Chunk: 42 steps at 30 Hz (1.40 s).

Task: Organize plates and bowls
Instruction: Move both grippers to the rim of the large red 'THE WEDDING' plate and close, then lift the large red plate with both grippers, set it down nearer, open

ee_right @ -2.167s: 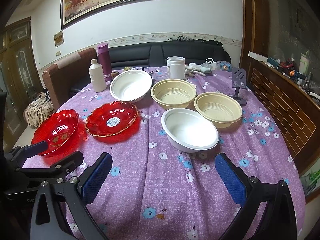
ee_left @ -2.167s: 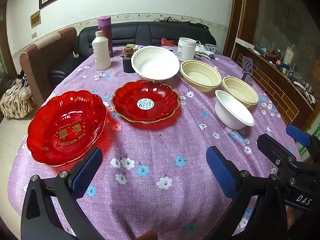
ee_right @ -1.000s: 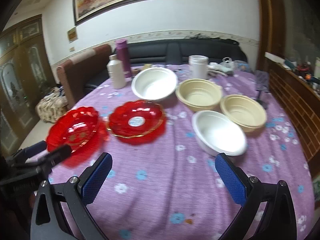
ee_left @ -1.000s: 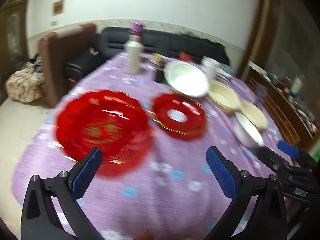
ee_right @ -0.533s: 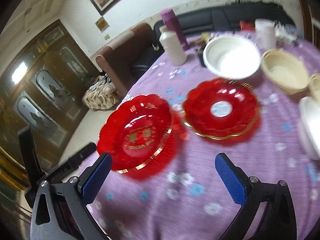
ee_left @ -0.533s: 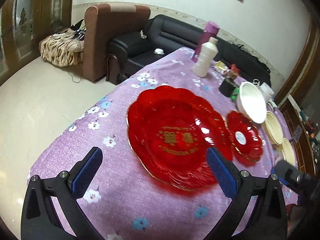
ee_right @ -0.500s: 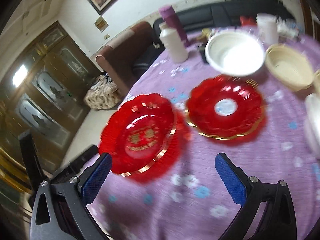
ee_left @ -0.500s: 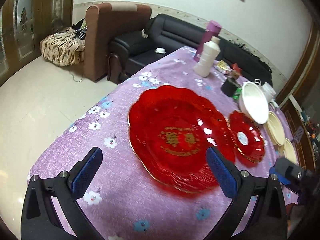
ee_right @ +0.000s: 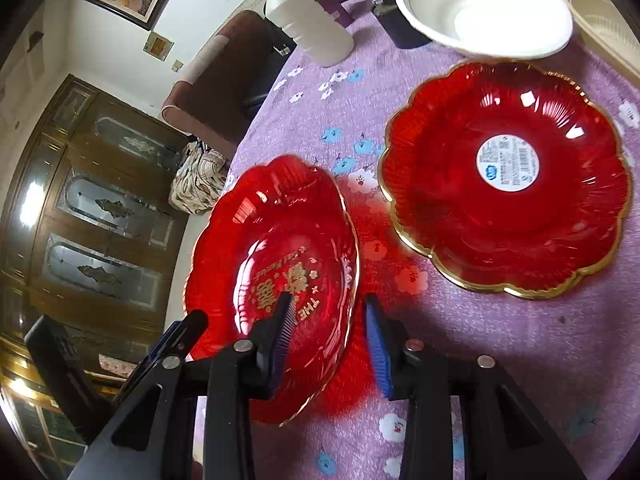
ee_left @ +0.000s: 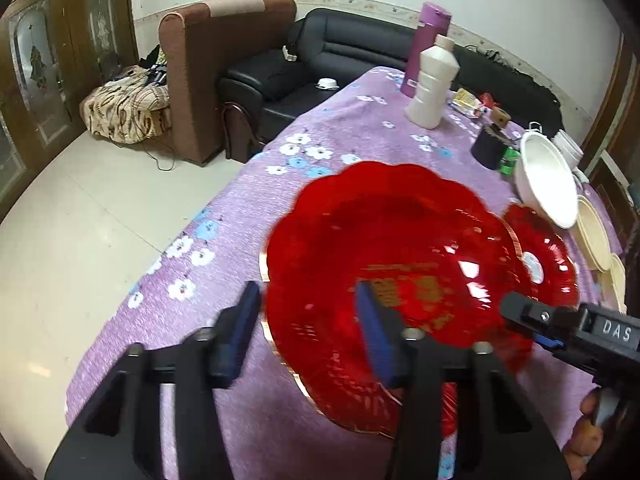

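Under everything, a table [ee_left: 320, 136] in purple cloth with small flowers; behind it a black sofa [ee_left: 360, 52] and a brown armchair [ee_left: 216, 60]. On the cloth near the table's left edge, the lettered plate [ee_left: 380, 240], red with a gold rim and gold letters; seems to lie a little tilted in the right wrist view [ee_right: 272, 240], but hard to tell through the lens. Just beside it, apart by a narrow strip of cloth, the labelled plate [ee_right: 508, 184], also red and gold, flat, with a round white sticker in the middle. Beyond that the white bowl [ee_right: 480, 8], its rim looking to overlap the far edge of the labelled plate, and next a cream bowl [ee_right: 604, 28], cut by the frame. Farther back, upright and close together, a white bottle [ee_left: 434, 84] and a purple flask [ee_left: 426, 40]. Left gripper [ee_left: 306, 332]: half narrow, holding nothing firmly, one finger outside the left rim of the lettered plate and the other above its inside. Right gripper [ee_right: 328, 336]: same half-narrow gap across the opposite rim, inner finger over the letters, outer finger over the cloth, clear of the rim.
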Motion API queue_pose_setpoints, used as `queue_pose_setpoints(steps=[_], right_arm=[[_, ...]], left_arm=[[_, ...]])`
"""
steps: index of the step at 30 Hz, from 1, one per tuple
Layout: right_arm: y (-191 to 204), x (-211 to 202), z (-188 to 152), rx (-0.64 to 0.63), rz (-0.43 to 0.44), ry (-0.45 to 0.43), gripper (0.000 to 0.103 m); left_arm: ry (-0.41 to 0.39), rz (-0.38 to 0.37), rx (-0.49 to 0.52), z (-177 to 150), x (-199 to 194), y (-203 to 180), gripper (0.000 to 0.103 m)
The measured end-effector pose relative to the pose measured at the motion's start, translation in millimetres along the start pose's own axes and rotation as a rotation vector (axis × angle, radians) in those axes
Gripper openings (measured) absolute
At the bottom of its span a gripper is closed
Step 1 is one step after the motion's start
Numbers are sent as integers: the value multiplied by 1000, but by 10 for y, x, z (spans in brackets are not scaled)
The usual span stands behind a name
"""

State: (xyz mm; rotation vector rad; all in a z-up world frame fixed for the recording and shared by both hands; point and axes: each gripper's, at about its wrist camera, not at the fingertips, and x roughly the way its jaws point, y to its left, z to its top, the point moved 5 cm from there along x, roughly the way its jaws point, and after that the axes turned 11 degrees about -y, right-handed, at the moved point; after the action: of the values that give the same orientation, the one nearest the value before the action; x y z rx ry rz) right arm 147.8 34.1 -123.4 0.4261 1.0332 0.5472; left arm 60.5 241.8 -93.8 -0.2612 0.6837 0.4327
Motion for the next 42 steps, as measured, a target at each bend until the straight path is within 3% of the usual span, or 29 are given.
queue_pose_setpoints(steps=[2, 4, 7, 10, 12, 22, 31, 42], right_arm=[[-41, 25, 4, -6, -26, 2, 24], [-96, 47, 7, 3, -44, 5, 9], [-155, 61, 12, 12, -33, 8, 8], [-173, 54, 1, 1, -42, 1, 8], [-170, 38, -13, -6, -45, -4, 9], [-80, -33, -9, -30, -6, -34, 8], [88, -436, -36, -81, 41, -95, 9], [172, -842, -125, -110, 76, -161, 9]], left_arm=[[52, -9, -32, -25, 107, 58, 30], [91, -23, -23, -74, 180, 52, 30], [135, -70, -41, -151, 283, 17, 30], [124, -66, -62, -139, 301, 54, 15], [136, -103, -112, -103, 322, 108, 12], [81, -151, -171, -1, 92, 194, 7], [14, -194, -213, 48, -268, 206, 7], [-71, -217, -194, 142, -661, 143, 7]])
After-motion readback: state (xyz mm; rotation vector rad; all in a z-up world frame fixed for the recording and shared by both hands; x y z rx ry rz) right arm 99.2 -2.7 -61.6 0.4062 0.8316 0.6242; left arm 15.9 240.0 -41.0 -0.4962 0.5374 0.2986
